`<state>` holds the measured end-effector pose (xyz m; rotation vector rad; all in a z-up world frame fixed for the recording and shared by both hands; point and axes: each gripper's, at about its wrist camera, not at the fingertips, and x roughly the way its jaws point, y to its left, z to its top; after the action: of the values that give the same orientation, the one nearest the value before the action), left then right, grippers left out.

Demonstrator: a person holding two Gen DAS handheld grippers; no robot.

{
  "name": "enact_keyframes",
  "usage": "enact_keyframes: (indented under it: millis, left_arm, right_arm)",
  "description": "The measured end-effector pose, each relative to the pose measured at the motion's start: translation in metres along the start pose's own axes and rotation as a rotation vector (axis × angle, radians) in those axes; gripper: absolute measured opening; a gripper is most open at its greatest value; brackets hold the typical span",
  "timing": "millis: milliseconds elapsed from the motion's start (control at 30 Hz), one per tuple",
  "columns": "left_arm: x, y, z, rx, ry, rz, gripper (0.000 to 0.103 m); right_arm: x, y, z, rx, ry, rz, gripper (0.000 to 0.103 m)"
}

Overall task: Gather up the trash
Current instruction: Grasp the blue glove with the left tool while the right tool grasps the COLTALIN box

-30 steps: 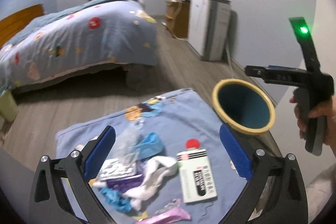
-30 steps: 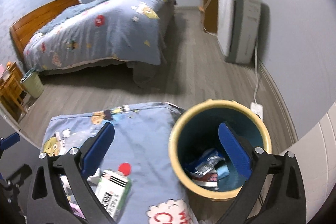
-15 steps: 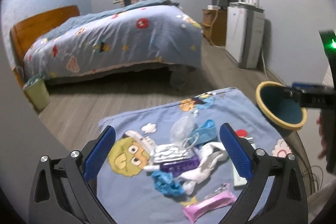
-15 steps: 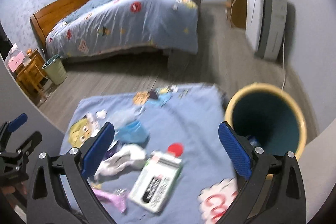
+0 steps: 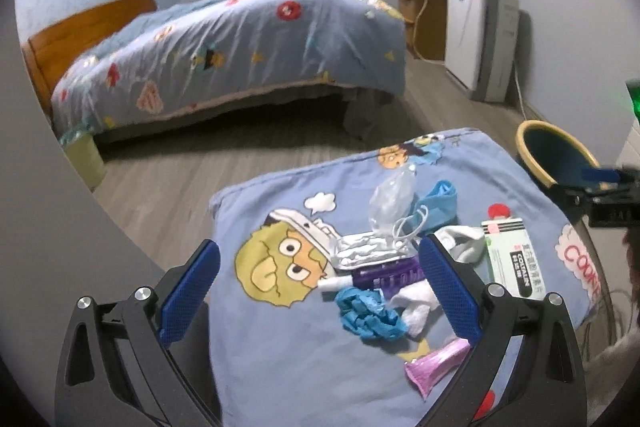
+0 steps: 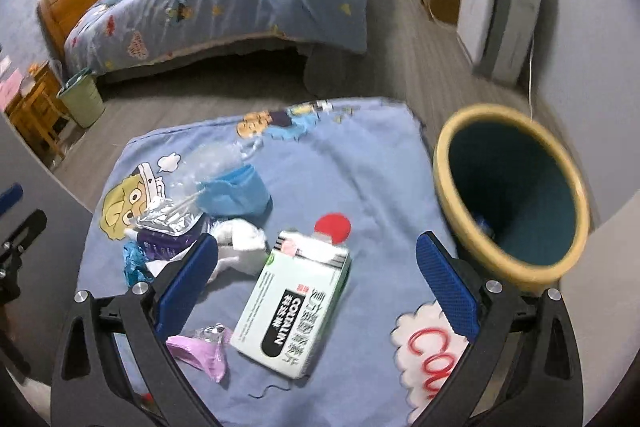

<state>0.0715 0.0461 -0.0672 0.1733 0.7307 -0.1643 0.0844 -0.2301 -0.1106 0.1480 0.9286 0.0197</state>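
A pile of trash lies on a blue cartoon cloth (image 5: pixel 304 367): a white and green box (image 6: pixel 294 311), a silver foil pack (image 5: pixel 366 255), a purple tube (image 5: pixel 394 277), a blue mask (image 5: pixel 438 205), a crumpled blue glove (image 5: pixel 366 315), white tissue (image 6: pixel 240 243), a pink wrapper (image 6: pixel 200 351) and a clear plastic bag (image 5: pixel 390 199). A yellow-rimmed teal bin (image 6: pixel 516 195) stands at the cloth's right edge. My left gripper (image 5: pixel 318 293) is open above the pile. My right gripper (image 6: pixel 316 291) is open above the box.
A bed (image 5: pixel 232 39) with a blue quilt stands behind across wood floor. A white appliance (image 5: pixel 482 39) and a wooden cabinet (image 5: pixel 428 23) stand by the right wall. A green waste bin (image 6: pixel 82 99) stands by the bed at left.
Both grippers have swung left, away from the bin and over the trash pile. The right gripper now faces the box instead of the bin's inside. Both stay open and empty.
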Motion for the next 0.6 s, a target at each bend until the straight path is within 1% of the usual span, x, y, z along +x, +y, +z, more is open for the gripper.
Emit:
enact_keyframes:
  millis: [100, 267, 367, 467, 533, 567, 600]
  left_arm:
    - [0.009, -0.001, 0.0, -0.025, 0.012, -0.02, 0.098]
    - [0.026, -0.011, -0.004, -0.001, 0.057, -0.047, 0.097]
    - [0.04, -0.014, -0.01, -0.027, 0.106, -0.073, 0.096]
    - [0.061, -0.022, -0.022, -0.016, 0.196, -0.084, 0.095]
    - [0.076, -0.027, -0.03, -0.006, 0.252, -0.091, 0.084]
    - [0.083, -0.026, -0.034, -0.02, 0.281, -0.1, 0.073]
    - [0.087, -0.026, -0.037, -0.027, 0.302, -0.107, 0.066]
  right_arm:
    - [0.009, 0.0, -0.002, 0.071, 0.044, 0.025, 0.098]
    - [0.03, 0.012, -0.013, 0.03, 0.107, 0.01, 0.097]
    - [0.047, 0.014, -0.024, 0.01, 0.164, 0.002, 0.097]
    - [0.06, 0.018, -0.031, -0.02, 0.203, -0.007, 0.097]
    - [0.067, 0.019, -0.034, -0.037, 0.225, -0.013, 0.096]
    - [0.07, 0.02, -0.034, -0.04, 0.238, -0.012, 0.093]
    - [0.072, 0.02, -0.035, -0.04, 0.249, -0.009, 0.091]
